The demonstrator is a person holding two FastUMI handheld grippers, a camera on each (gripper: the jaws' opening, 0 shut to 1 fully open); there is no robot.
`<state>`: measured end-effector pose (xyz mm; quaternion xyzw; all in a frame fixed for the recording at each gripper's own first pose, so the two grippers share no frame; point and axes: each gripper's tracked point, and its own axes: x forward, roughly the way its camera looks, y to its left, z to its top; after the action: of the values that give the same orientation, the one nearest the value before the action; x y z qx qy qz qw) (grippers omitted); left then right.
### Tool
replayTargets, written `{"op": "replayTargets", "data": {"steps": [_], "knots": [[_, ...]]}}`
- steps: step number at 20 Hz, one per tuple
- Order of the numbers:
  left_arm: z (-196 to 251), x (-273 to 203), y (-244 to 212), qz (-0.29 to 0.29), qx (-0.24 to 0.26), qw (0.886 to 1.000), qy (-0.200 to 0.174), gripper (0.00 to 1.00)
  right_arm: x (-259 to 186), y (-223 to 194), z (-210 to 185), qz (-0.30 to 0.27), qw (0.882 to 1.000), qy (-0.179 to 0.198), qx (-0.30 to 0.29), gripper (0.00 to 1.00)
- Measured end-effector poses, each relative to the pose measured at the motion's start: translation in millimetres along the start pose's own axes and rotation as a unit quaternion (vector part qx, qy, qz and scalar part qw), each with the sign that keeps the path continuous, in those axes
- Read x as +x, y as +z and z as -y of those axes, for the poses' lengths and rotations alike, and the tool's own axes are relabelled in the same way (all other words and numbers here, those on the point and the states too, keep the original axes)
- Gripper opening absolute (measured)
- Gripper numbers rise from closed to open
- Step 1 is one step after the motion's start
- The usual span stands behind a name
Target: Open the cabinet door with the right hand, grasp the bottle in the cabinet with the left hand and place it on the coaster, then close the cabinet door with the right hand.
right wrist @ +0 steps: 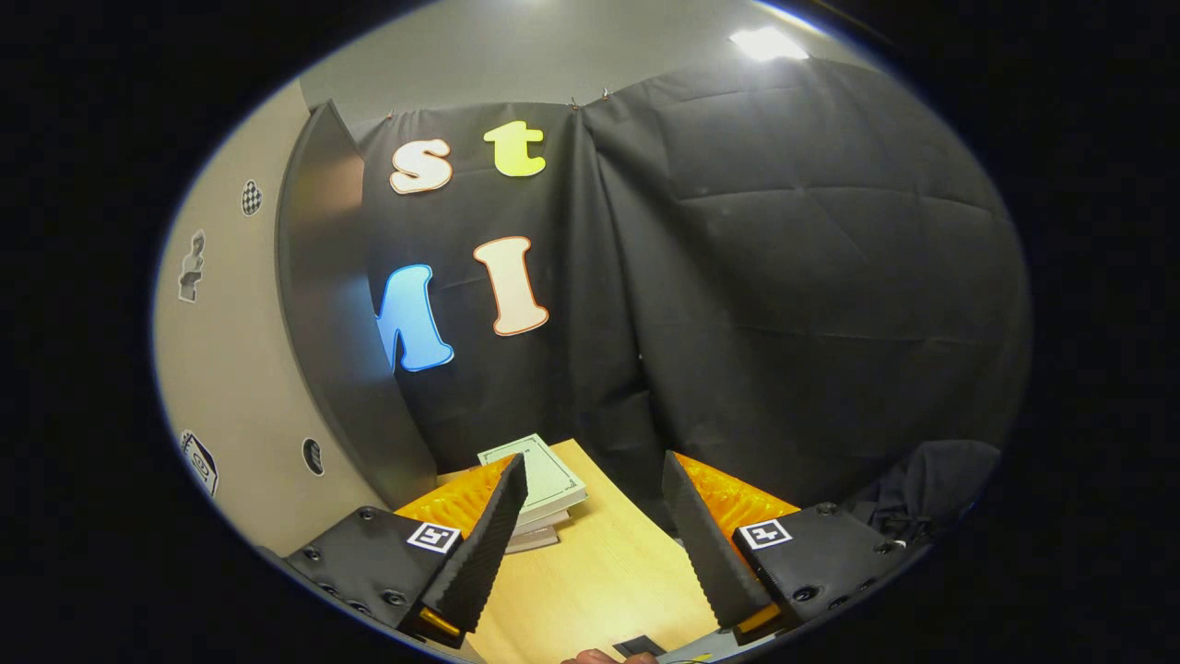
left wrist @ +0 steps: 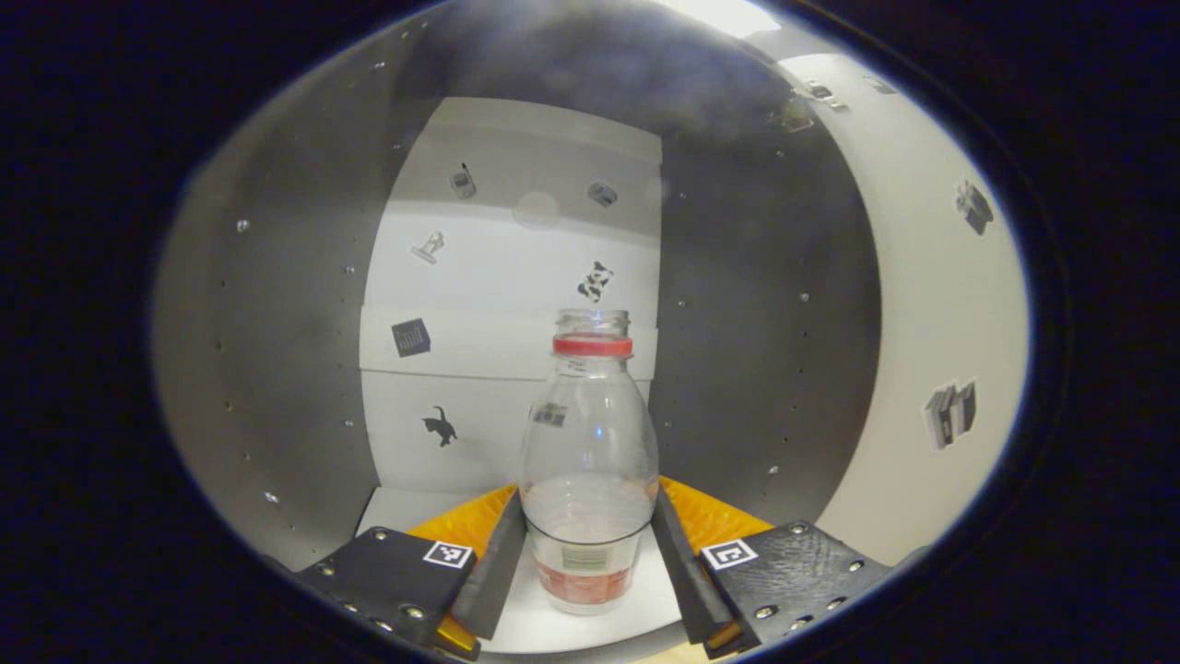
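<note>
Bottle position: I see the clear glass bottle with the red neck ring standing upright on the white cabinet floor, dead ahead at 12 o'clock from my left gripper, its base already down between the two fingers.
Long axis: vertical, so the fingers meet it square across the lower body.
Nearer hand: the left by far; in the right gripper view I see no bottle, just the open grey cabinet door at 10 o'clock and a stack of pale books on the light wooden table.
Left gripper: jaws part-way apart, fingers hugging both flanks of the bottle; I cannot tell whether both truly press yet.
Right gripper: jaws wide apart, holding nothing.
Next move, my judgement: confirm the squeeze, then draw straight back toward 6 o'clock.
</note>
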<state>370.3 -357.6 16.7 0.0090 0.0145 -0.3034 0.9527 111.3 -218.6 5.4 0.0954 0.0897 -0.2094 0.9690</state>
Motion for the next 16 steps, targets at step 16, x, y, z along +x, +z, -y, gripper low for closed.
{"op": "replayTargets", "data": {"steps": [16], "knots": [[-49.0,-228.6,33.1,0.021,0.051,0.998,0.02,0.72,-61.4,2.9,-33.9,0.027,0.999,0.026,0.006,0.94]]}}
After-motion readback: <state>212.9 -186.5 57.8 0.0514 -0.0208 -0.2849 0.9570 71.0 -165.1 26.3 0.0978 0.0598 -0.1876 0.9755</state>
